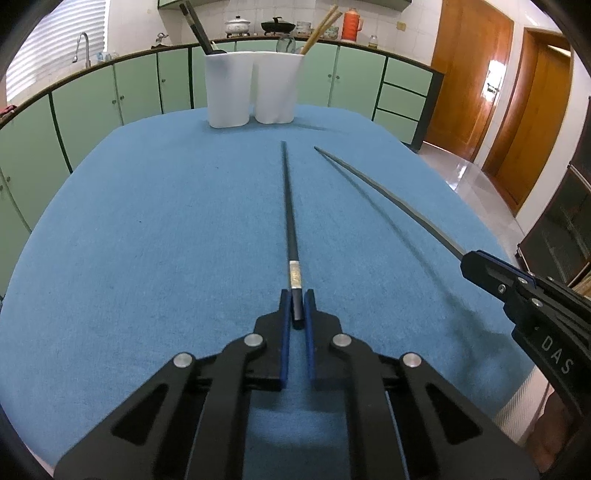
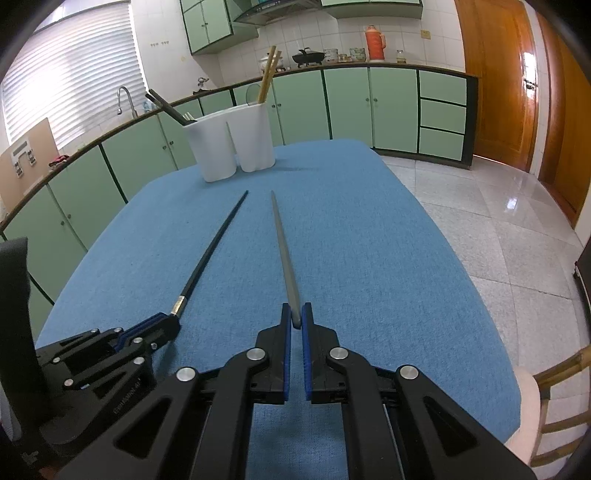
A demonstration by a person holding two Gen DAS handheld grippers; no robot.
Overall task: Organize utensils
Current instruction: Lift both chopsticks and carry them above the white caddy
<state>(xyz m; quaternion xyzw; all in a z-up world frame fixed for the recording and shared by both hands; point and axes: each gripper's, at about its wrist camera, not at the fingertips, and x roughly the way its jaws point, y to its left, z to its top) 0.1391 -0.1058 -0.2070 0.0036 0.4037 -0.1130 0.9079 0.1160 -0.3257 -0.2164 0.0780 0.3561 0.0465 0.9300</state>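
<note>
Left gripper (image 1: 297,304) clamps black chopstick (image 1: 289,206), tip pointing toward white holder (image 1: 251,88).

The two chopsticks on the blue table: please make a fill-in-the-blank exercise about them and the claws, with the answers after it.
1. The left claw is shut on the ____ chopstick.
2. The right claw is shut on the ____ chopstick.
3. Both chopsticks point toward the ____ holder at the far end of the table.
4. The wooden chopsticks stand in the holder's ____ compartment.

Missing words: black; grey; white; right
</note>
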